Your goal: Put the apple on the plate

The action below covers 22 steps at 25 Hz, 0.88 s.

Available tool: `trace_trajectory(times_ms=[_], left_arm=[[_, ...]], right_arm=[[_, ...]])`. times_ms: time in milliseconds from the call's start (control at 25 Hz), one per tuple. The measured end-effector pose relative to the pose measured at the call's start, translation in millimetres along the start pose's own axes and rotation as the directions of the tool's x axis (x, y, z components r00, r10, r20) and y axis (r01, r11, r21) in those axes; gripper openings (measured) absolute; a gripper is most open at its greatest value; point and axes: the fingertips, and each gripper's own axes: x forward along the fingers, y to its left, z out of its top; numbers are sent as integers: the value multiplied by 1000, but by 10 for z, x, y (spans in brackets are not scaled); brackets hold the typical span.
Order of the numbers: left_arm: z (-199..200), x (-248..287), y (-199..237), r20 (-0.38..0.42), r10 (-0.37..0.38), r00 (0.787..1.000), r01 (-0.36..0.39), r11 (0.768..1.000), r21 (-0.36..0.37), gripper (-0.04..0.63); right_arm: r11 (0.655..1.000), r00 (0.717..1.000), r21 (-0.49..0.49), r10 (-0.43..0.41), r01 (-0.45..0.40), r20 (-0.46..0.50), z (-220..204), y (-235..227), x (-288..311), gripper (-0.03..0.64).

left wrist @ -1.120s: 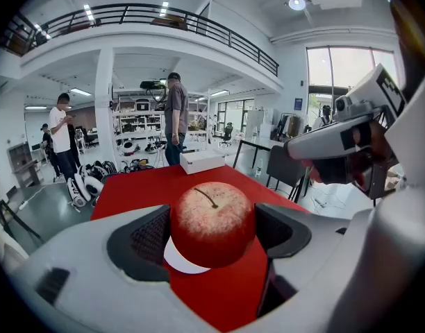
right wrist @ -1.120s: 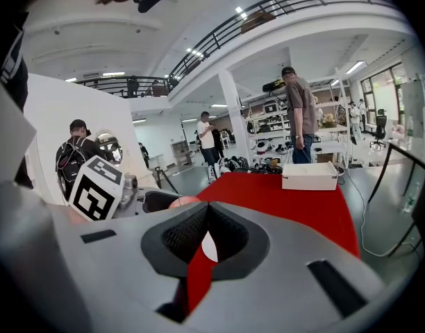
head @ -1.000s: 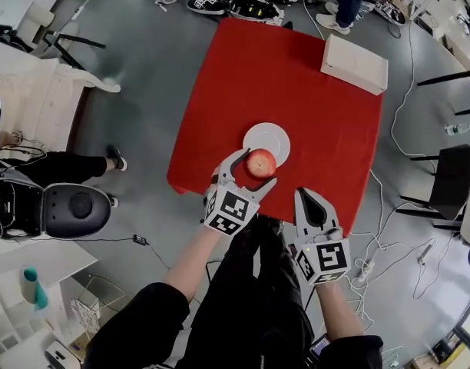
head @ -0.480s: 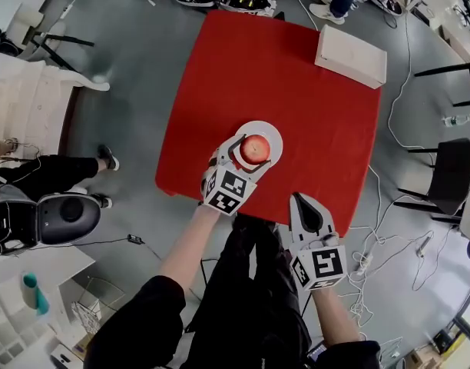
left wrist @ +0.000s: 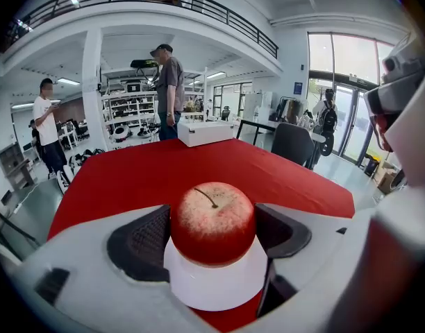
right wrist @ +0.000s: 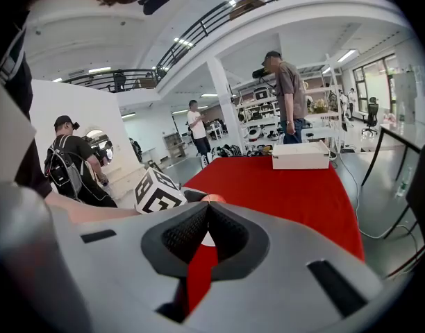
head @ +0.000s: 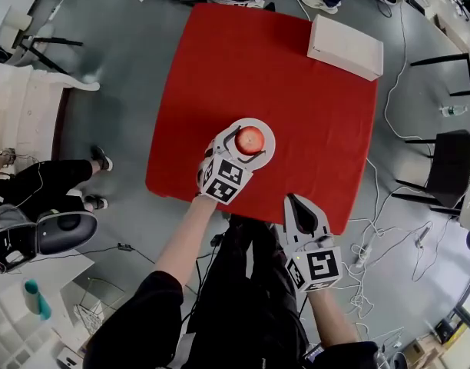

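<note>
On the left, my left claw [head: 245, 143] was out over the near part of the counter [head: 296, 83], pinching the apple [left wrist: 212, 222] by its sides, stem up. Both pads looked pressed against the skin. The apple sat directly over the plate [left wrist: 212, 286], right at its middle, though I couldn't tell whether it was resting on the plate or just above it.

That was my worry. If I'd spread the claw with the apple short of the plate, it could have dropped, rolled across the shallow rim and off the red cloth. The plate lay near the counter's front edge, so there was little room to stop it. A pad sticking on one side could also have tipped the apple as I let go. Backing out low, a fingertip might have caught the rim and dragged the plate toward me.

Moving right, my right claw [right wrist: 207, 214] hung off the counter's near edge, pressed together on nothing, well clear. The white box [head: 345, 46] stood at the far right corner, out of the way.
</note>
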Motion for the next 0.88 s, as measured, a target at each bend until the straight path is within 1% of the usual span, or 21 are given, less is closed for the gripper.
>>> trace_trajectory(times_ms=[320, 520, 680, 880], left_arm=[[-170, 119, -37, -49, -11, 999, 12, 1000, 19, 387], [-200, 130, -59, -56, -5, 998, 8, 998, 54, 387], [-236, 125, -77, -65, -2, 998, 8, 995, 97, 387], [-237, 119, -90, -55, -2, 998, 8, 994, 105, 388]], right_arm=[[1000, 1000, 10, -3, 3, -17, -79, -50, 22, 11], [1000, 1000, 15, -2, 2, -23, -124, -52, 29, 11], [1000, 1000, 16, -1, 1, -26, -158, -8, 42, 11], [1000, 1000, 13, 2, -2, -22, -158, 7, 23, 11]])
